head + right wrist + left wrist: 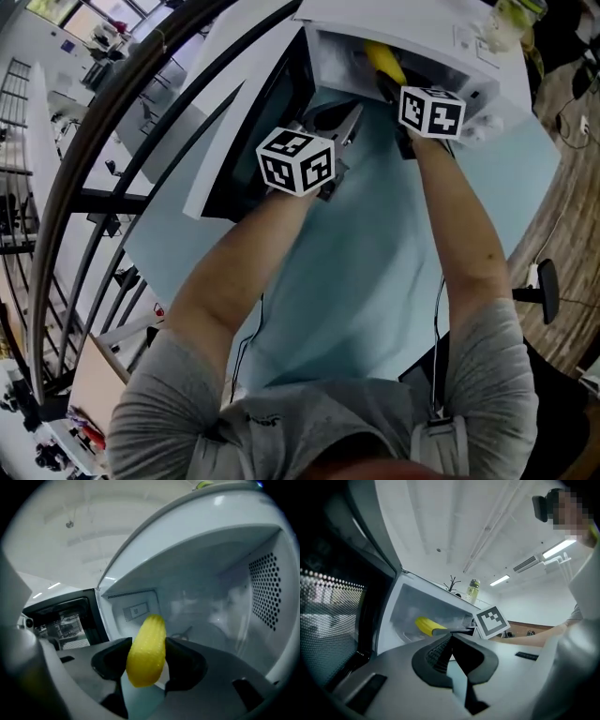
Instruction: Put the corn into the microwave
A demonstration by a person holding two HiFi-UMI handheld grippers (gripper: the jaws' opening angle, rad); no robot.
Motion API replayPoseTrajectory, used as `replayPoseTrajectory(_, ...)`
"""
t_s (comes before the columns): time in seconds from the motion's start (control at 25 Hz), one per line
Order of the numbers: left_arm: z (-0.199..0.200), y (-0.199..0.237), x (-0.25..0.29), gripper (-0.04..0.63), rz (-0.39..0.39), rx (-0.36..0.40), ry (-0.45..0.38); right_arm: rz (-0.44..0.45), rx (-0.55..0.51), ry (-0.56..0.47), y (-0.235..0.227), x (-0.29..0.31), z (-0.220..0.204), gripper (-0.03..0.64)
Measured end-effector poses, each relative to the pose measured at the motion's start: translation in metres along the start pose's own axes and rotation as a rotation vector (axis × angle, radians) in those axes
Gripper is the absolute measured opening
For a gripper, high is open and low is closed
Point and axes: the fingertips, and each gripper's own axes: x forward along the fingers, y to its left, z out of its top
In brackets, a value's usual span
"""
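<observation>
- Right tongs (149, 643) have the corn (146, 652) clamped, one dark pad pressed to each side, jaws standing fairly wide around it
- It's a plain yellow cob, running lengthwise between the pads with its far end sticking out past the tips toward the microwave (220, 569)
- From overhead the corn (384, 60) is right at the mouth of the microwave (394, 19), front end poking in through the opening, up in the air and not set down
- Vent holes (265, 588) dot the right wall of the white cavity, and there's a small label on the left wall
- Door (258, 131) is swung wide open on the left, dark window and all
- Left tongs (450, 637) are closed, tips meeting, nothing between them
- They sit out in front of the open door (333, 616), and its mesh window fills the left of the left gripper view
- From that side the corn (424, 624) shows yellow inside the cavity, with the right cube (491, 622) just outside the opening
- Both bare forearms reach out over the pale blue worktop (375, 272)
- Left cube (296, 161) is nearer the person, by the door; right cube (431, 111) is further on, close up against the microwave front
</observation>
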Motion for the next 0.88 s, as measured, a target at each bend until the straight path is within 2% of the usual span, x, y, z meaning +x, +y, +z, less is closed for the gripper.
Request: replayPoseTrajectory(0.88,-0.03,0.029,0.028,0.018,0.035,0.024,0.031,-0.239,-0.292,0.135,-0.066,0.063,-0.001,0.23)
